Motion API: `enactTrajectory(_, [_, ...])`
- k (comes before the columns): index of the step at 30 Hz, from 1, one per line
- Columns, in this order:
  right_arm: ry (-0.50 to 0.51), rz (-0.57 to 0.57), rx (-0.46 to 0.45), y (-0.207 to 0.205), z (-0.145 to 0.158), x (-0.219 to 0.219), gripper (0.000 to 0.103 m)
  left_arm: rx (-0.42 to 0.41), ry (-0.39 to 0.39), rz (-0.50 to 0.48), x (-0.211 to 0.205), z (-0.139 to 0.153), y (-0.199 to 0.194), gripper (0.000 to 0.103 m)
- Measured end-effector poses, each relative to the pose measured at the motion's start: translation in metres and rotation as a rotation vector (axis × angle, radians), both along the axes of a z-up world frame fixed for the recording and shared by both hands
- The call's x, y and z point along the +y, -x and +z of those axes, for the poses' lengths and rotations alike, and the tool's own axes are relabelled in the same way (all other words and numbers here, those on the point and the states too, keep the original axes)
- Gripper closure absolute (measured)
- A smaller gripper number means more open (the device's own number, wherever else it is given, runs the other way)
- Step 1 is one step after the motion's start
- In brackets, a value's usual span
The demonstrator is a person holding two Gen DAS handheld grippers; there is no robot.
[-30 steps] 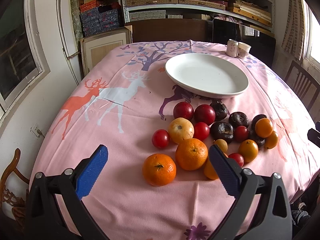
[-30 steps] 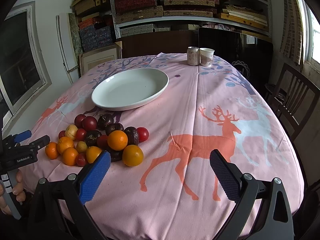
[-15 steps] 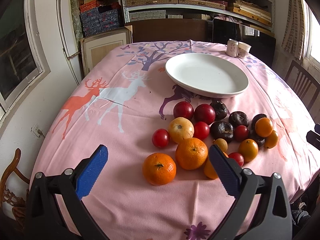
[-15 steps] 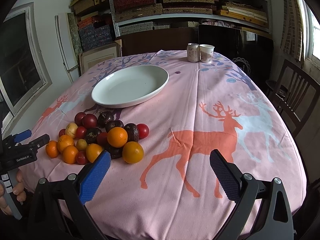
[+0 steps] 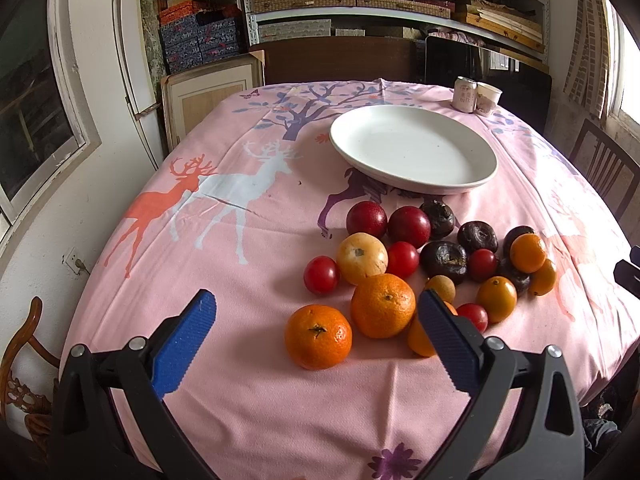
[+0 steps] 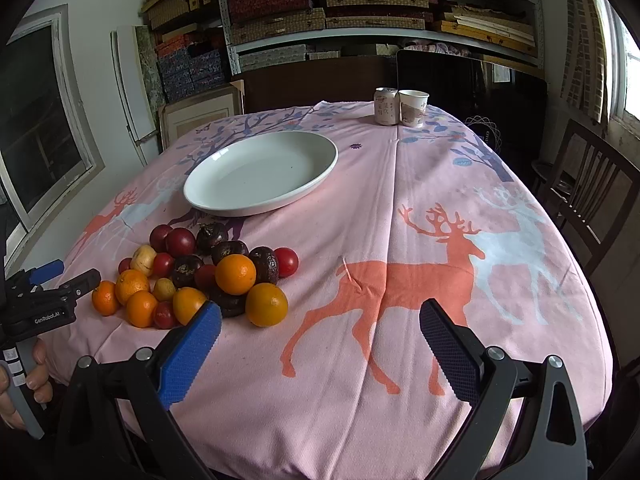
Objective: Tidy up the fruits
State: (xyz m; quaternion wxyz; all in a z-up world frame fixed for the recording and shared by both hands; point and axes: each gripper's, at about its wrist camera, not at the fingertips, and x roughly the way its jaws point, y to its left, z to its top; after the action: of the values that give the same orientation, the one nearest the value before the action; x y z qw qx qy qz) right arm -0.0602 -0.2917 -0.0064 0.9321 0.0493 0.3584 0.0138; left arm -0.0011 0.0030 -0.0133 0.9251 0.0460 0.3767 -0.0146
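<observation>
A white plate [image 5: 416,148] sits on the pink deer tablecloth [image 5: 240,208], bare inside. It serves as the landmark here. Just on the near side of the plate lies the fruit pile [image 5: 424,264], all of it on the cloth and none on the plate. Closest to the plate's near rim are two red plums [image 5: 367,219] and a wrinkled dark fruit [image 5: 440,219]. Further from the plate come a pale yellow fruit [image 5: 362,258], small red fruits, more dark fruits [image 5: 443,261], and then the oranges [image 5: 383,305]. The orange [image 5: 318,337] farthest from the plate lies at the pile's near edge.

The left gripper [image 5: 316,344] hovers on the near side of the pile, opposite the plate, jaws wide and holding nothing. The farthest orange shows between its blue pads [image 5: 182,346], apart from both.

The right gripper [image 6: 320,344] hangs over the orange deer print, to the right of the pile and nearer than the plate. Its jaws also stand wide and empty. Its left pad [image 6: 188,354] appears just beside the pile's near edge, though I cannot tell whether it touches any fruit.

Beyond the plate, at the far edge of the table, a can [image 6: 386,106] and a paper cup [image 6: 413,108] stand touching side by side.
</observation>
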Motion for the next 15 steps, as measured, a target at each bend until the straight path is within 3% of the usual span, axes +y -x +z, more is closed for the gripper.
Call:
enactTrajectory(9, [0.0, 0.001, 0.001, 0.0, -0.001, -0.001, 0.003, 0.024, 0.0, -0.014, 0.001, -0.007, 0.002, 0.004])
enactTrajectory(12, [0.0, -0.003, 0.008, 0.001, -0.004, -0.001, 0.003, 0.089, 0.014, -0.073, 0.005, -0.022, 0.002, 0.004])
enactTrajectory(15, [-0.009, -0.012, 0.014, 0.003, -0.01, -0.004, 0.003, 0.098, -0.027, -0.084, 0.009, -0.037, 0.006, 0.004])
